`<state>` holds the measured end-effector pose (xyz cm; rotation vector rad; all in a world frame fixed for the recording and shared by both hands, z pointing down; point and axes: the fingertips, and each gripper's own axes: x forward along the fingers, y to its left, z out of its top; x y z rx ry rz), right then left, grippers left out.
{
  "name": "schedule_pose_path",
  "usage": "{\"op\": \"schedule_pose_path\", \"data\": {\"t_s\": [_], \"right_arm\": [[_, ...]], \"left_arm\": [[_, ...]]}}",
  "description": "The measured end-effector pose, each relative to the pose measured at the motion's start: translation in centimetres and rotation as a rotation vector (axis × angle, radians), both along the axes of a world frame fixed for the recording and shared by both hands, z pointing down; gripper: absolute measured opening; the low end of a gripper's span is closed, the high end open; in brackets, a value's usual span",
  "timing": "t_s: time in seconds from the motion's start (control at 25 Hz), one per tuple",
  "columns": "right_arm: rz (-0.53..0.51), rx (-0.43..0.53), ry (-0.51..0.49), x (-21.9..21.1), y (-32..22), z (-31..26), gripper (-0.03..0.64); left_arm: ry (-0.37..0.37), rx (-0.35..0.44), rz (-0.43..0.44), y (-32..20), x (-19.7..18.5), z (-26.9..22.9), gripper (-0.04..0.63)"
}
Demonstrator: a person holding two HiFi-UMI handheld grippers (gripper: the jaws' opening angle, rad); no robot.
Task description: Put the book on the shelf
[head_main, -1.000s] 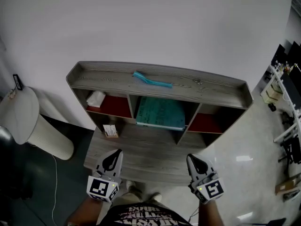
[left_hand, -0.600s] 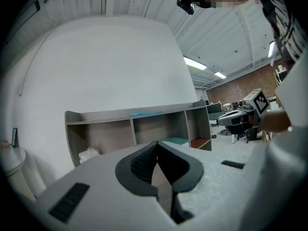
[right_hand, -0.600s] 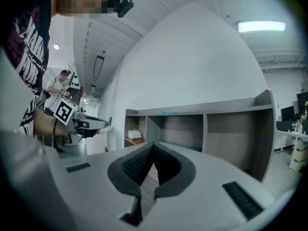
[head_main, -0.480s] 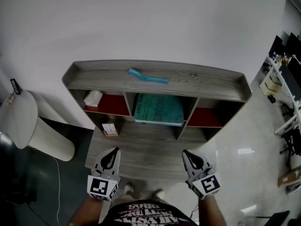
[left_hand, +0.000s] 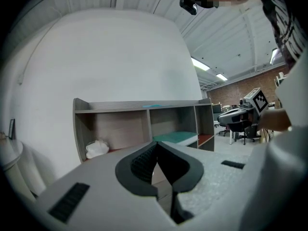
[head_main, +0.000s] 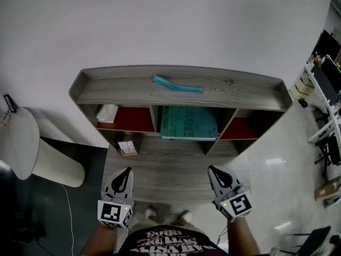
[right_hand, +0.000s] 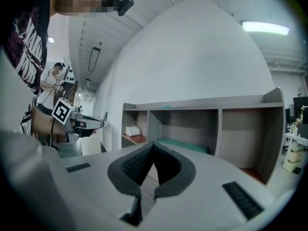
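Your L gripper (head_main: 126,173) and R gripper (head_main: 213,170) hang side by side over the near part of the desk board (head_main: 170,188), well apart from each other, both aimed at the shelf (head_main: 122,87). In its own view the L gripper (left_hand: 155,144) is clenched, pads tip to tip w/ nothing btwn them. The R gripper (right_hand: 153,145) is the same: jaws pressed together, empty. The book (head_main: 187,122), teal, lies flat in the shelf's mid compartment and takes up most of its width, clear of both grippers. You can see it past the L jaws as a teal slab (left_hand: 175,137) and past the R jaws too (right_hand: 185,146). A teal strip (head_main: 178,85) lies slanted on the shelf's top board, above the book's compartment. A white wad (head_main: 108,112) sits in the L compartment on a red floor; the R compartment also has a red floor. A small card (head_main: 126,148) lies on the desk board just below the L compartment. A pale bin (head_main: 32,143) stands on the floor left of the shelf.
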<state>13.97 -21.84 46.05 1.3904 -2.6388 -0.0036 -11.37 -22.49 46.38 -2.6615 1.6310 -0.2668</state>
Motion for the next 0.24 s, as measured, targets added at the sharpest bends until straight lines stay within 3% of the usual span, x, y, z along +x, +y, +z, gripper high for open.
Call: {"op": "schedule_pose_path", "data": {"t_s": [0.24], "right_arm": [[0.027,-0.007,0.018,-3.6,-0.4,-0.4,0.003]], "left_arm": [[0.024,0.004,0.03,-1.9,-3.5,-0.2,0.005]]}}
